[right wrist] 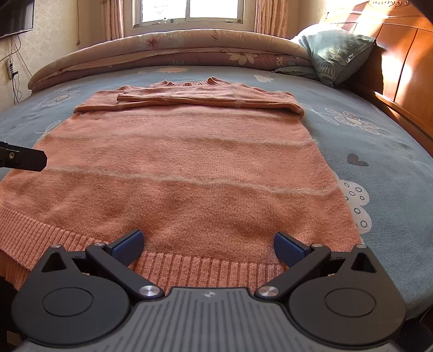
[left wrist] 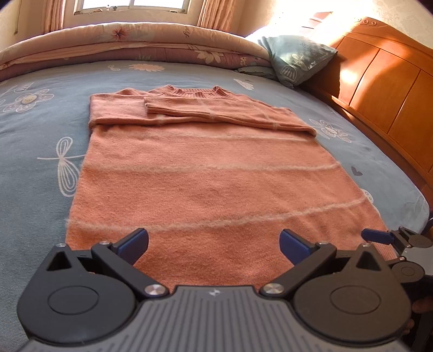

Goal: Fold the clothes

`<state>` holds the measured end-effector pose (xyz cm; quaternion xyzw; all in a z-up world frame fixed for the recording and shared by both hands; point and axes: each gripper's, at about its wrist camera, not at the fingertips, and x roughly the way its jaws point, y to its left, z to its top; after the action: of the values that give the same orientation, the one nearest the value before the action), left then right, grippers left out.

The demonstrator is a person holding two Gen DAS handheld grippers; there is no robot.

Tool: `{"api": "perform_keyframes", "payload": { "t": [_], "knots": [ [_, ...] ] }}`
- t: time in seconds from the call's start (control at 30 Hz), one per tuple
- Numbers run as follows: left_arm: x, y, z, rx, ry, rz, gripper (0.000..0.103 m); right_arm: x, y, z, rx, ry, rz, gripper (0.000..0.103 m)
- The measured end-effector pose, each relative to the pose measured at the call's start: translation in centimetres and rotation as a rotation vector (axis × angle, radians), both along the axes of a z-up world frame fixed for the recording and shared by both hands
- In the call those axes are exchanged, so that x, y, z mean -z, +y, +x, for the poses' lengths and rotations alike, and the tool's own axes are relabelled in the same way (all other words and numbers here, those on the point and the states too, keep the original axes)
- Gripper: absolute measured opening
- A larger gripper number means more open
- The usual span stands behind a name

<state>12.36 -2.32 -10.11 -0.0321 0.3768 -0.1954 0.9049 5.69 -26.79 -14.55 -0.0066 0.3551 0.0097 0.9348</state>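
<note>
An orange knit sweater (left wrist: 205,173) with pale horizontal stripes lies flat on the blue flower-print bedsheet (left wrist: 35,140), collar toward the window end and ribbed hem (right wrist: 205,268) toward the cameras. Both sleeves are folded across the chest, one cuff (left wrist: 154,104) lying on top just below the collar. The left gripper (left wrist: 213,245) hovers over the hem end of the sweater with its blue-padded fingers spread wide and nothing between them. The right gripper (right wrist: 208,247) sits over the ribbed hem, likewise spread apart and empty; whether either touches the fabric cannot be told. In the left wrist view the right gripper shows at the sweater's right hem corner. Beyond the sweater's collar a rolled floral quilt (right wrist: 167,51) runs across the bed. Right of the collar a grey-green pillow (right wrist: 335,54) leans against the wooden headboard (left wrist: 387,89). A window (right wrist: 189,12) with curtains stands behind the quilt.
</note>
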Motion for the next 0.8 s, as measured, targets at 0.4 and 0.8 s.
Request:
{"api": "perform_keyframes", "payload": {
  "t": [0.4, 0.8],
  "knots": [
    [2.4, 1.9, -1.5, 0.036, 0.008, 0.077, 0.102, 0.0, -0.3, 0.1, -0.021, -0.004, -0.001, 0.103],
    [-1.1, -0.6, -8.0, 0.353, -0.358, 0.489, 0.102, -6.3, 0.8, 0.5, -0.327, -0.103, -0.101, 0.103]
  ]
}}
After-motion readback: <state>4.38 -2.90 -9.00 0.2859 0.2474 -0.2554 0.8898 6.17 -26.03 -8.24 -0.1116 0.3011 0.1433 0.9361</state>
